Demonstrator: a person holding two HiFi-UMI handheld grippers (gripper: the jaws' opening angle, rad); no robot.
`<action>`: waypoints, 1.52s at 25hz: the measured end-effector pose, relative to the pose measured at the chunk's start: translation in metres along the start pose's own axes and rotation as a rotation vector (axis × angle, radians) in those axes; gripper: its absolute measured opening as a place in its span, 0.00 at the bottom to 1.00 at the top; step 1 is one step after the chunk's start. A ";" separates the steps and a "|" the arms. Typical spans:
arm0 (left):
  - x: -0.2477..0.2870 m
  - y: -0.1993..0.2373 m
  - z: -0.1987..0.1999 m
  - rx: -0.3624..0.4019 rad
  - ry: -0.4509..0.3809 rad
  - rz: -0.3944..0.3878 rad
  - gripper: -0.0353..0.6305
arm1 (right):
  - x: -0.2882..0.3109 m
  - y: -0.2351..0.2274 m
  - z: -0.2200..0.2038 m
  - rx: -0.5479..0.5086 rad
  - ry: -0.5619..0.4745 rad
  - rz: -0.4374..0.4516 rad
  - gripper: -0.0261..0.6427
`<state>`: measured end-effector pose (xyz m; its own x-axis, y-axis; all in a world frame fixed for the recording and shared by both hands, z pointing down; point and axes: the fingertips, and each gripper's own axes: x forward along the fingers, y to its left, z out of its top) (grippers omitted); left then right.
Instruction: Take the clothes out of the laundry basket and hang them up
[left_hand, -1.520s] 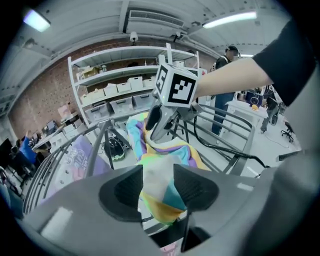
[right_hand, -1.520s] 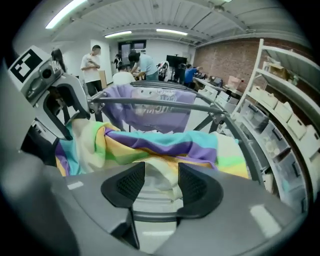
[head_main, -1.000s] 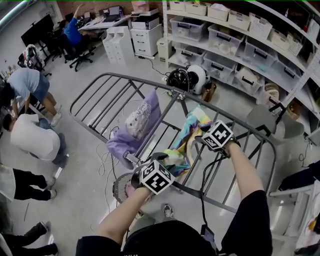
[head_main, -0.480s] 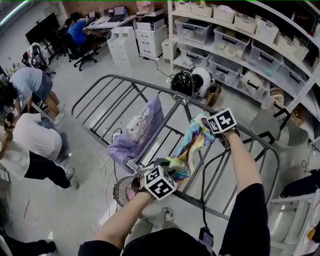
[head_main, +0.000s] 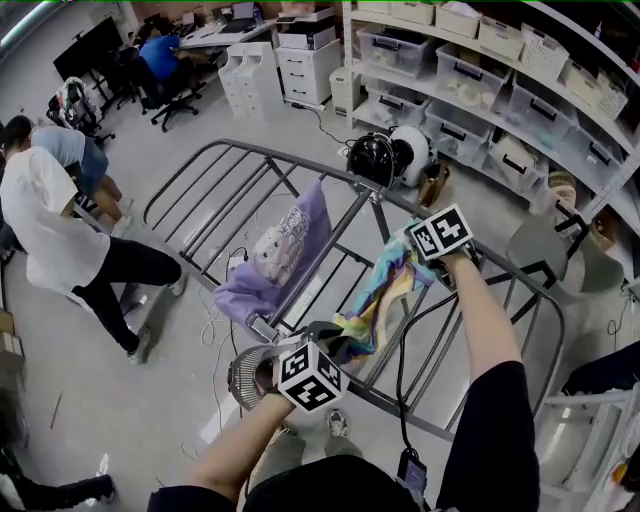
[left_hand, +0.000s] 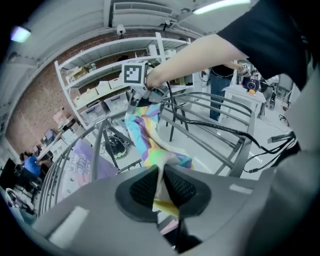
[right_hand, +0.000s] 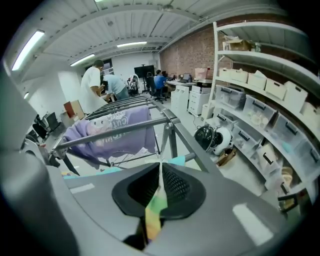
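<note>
Bright, even indoor light comes from ceiling strip lamps (right_hand: 27, 47), which glare white in both gripper views, and shadows on the pale floor (head_main: 170, 410) are soft and faint. All views bulge with fisheye curvature; the gripper views darken to black at their corners, and their nearest foreground is blurred

Shirt (head_main: 285, 250) draped over drying rack (head_main: 250, 148) rail; cloth (head_main: 385, 295) over rack right of it; shelves (head_main: 480, 60) behind
</note>
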<state>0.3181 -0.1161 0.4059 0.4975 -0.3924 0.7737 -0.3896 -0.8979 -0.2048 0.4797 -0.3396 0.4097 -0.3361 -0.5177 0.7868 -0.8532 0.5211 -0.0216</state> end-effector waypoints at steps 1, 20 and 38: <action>-0.002 -0.001 -0.001 0.008 0.001 0.000 0.11 | -0.003 -0.003 -0.002 0.002 -0.004 -0.014 0.07; -0.034 -0.050 0.001 0.303 0.059 0.081 0.09 | -0.061 -0.082 -0.040 0.090 -0.018 -0.358 0.06; -0.008 -0.056 -0.006 0.377 0.109 0.061 0.11 | -0.017 -0.019 -0.026 -0.024 -0.022 -0.242 0.20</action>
<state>0.3311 -0.0613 0.4150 0.3886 -0.4424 0.8083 -0.0938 -0.8916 -0.4429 0.5121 -0.3235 0.4126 -0.1318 -0.6435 0.7540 -0.9004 0.3959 0.1805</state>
